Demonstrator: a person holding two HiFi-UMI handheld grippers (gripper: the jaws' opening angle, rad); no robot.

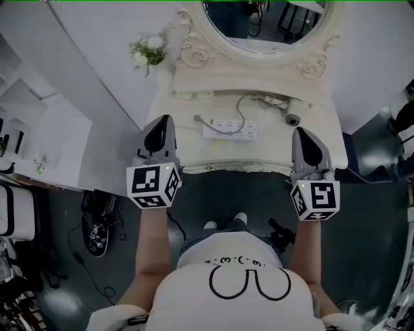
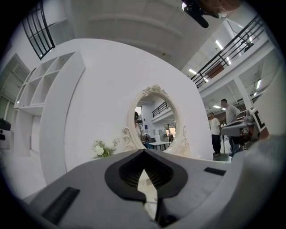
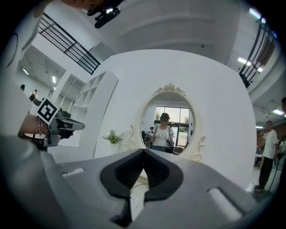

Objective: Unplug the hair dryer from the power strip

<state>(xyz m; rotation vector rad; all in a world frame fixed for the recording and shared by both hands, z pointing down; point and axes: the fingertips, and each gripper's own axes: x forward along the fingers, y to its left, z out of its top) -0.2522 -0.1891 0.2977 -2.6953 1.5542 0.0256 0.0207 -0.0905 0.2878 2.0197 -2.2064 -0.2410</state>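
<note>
A shelf unit (image 1: 29, 106) stands at the far left beside the table (image 1: 272, 152). Flowers (image 1: 147, 52) stand off the table's back left corner, just left of the mirror (image 1: 265, 19).

The left gripper (image 1: 166, 119) hangs over the table's left front corner and points level at the wall. In the left gripper view the jaws of the left gripper (image 2: 144, 151) are closed tip to tip with nothing between them. The flowers (image 2: 102, 150) and mirror (image 2: 156, 120) show beyond them.

The power strip (image 1: 231, 130) lies flat in the middle of the table, nearer the front edge, between the two grippers and touched by neither. A grey cord (image 1: 247, 97) loops from beside its back edge toward the table's back right. Whether a plug sits in the strip cannot be told. A small grey round thing (image 1: 292, 119) lies right of the strip. No hair dryer can be made out.

The right gripper (image 1: 299, 131) hangs over the right front corner, also level. In the right gripper view the jaws of the right gripper (image 3: 144, 151) are pressed together and empty.
</note>
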